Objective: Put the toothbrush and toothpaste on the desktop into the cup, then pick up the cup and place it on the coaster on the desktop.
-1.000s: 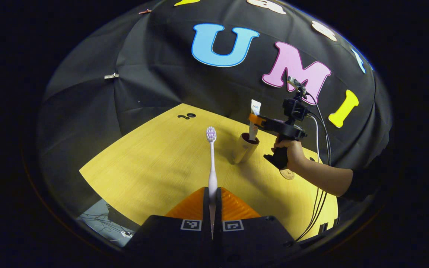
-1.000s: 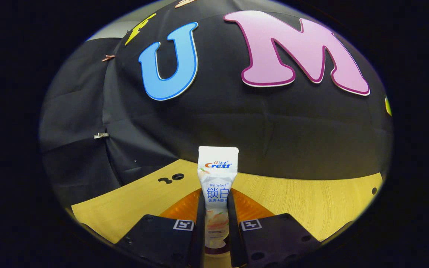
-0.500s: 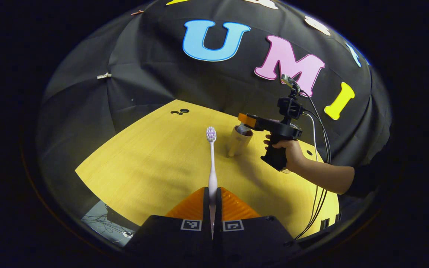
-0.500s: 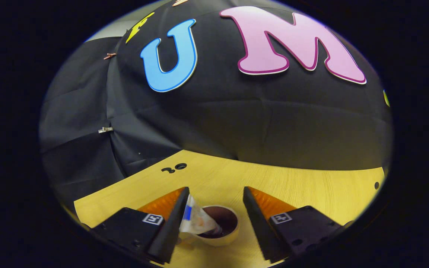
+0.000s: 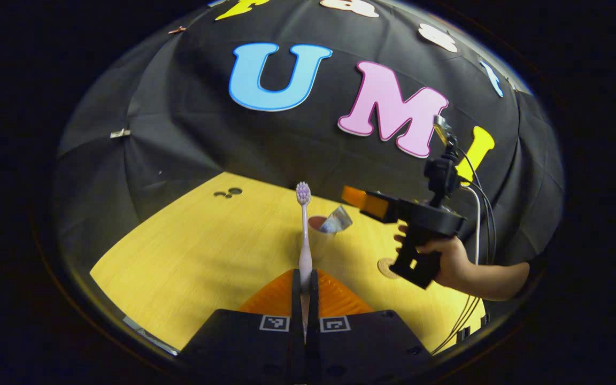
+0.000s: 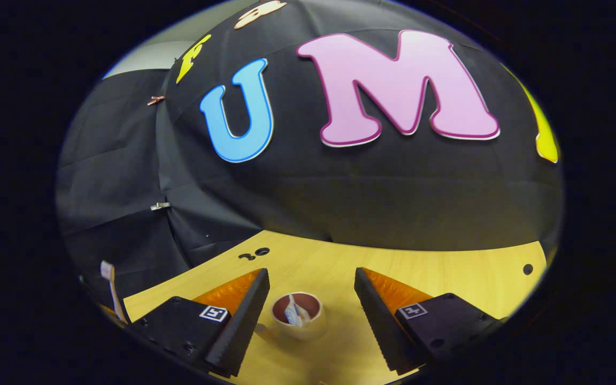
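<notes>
Yellow desktop [image 5: 190, 251] ahead: the cup [image 6: 297, 316] stands upright, toothpaste [image 6: 292, 313] leaning inside. Our left gripper [image 5: 305, 278] pinches the toothbrush [image 5: 303, 235] upright at twelve o'clock; our right gripper [image 6: 308, 313] hangs spread above the cup. We should lower the brush handle-first, clear of the tube. Coaster [image 5: 385, 267] lies at three o'clock.
</notes>
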